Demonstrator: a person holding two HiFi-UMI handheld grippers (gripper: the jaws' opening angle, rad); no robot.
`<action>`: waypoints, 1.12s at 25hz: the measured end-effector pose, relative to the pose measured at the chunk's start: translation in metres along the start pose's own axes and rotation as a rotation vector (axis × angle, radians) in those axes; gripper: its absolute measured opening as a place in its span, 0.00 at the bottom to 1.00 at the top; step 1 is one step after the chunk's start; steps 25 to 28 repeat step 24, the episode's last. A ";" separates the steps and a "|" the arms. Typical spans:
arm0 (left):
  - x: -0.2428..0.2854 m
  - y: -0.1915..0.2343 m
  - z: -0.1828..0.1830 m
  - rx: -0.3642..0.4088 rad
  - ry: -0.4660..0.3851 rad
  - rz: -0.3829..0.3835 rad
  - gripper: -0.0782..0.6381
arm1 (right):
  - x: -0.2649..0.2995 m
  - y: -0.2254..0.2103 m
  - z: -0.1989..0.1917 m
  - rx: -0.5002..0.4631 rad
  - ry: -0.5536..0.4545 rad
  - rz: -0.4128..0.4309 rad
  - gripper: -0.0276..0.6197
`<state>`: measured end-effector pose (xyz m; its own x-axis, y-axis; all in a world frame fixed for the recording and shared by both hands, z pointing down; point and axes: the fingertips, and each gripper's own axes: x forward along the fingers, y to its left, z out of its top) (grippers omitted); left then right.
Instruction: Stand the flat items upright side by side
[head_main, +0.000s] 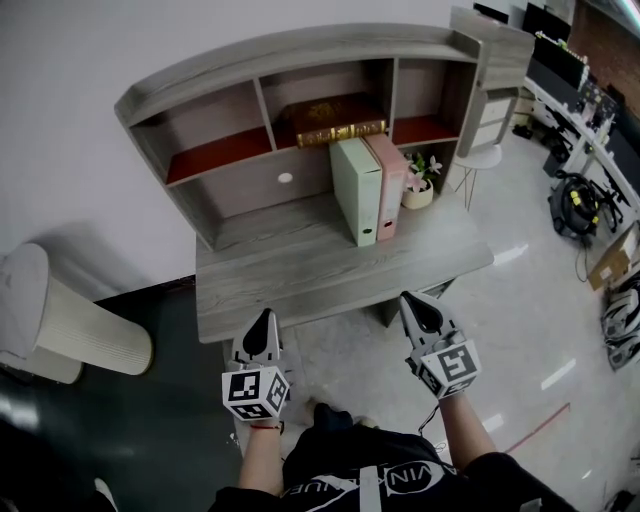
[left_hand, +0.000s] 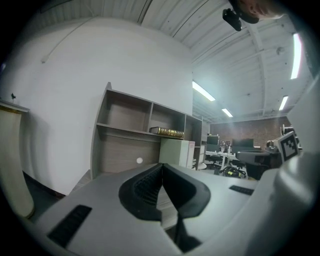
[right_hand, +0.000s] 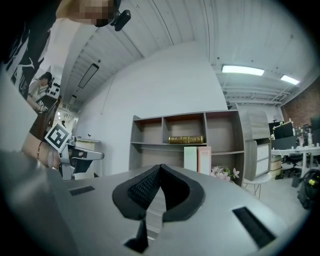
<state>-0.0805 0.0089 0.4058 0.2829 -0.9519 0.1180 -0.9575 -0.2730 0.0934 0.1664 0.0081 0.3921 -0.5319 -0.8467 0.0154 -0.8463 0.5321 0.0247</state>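
A ribbed white bin (head_main: 75, 335) stands on the floor at the far left, beside the bench (head_main: 290, 285). At the back of the bench sits a grey wooden shelf unit (head_main: 290, 55) with three open compartments in a row. The left compartment (head_main: 215, 150) has a red floor. The middle one holds a brown book (head_main: 335, 120) with a gilt spine. The right compartment (head_main: 425, 125) has a red floor too.

Under the middle compartment, on the bench top, a green file (head_main: 355, 190) and a pink file (head_main: 390, 185) stand side by side and touching, green on the left. A small flower pot (head_main: 420, 188) sits just to the right of the pink file.

The left gripper (head_main: 263, 322) hangs in front of the bench's near edge, left of centre. Its fingers (left_hand: 145, 187) are pressed together with nothing between them. The right gripper (head_main: 409, 300) is at the near edge further right, and its fingers (right_hand: 142, 187) are likewise closed on nothing. Both point toward the shelf unit.

The two files are well apart from both pairs of fingers, across the bench top at its back. They sit between the lines of the two grippers, nearer the right one's.

The book lies flat with its long axis running left to right along the shelf and its spine to the front. The files are upright, long axis vertical, with their narrow spines facing the grippers.
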 end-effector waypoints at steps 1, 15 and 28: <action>-0.005 -0.002 0.000 0.004 -0.004 0.008 0.12 | -0.004 0.001 0.000 -0.004 0.000 0.003 0.06; -0.061 -0.026 -0.004 0.001 -0.028 0.083 0.12 | -0.053 0.013 0.006 0.010 -0.041 0.032 0.06; -0.083 -0.041 -0.007 -0.007 -0.036 0.098 0.12 | -0.074 0.020 0.008 0.006 -0.047 0.053 0.06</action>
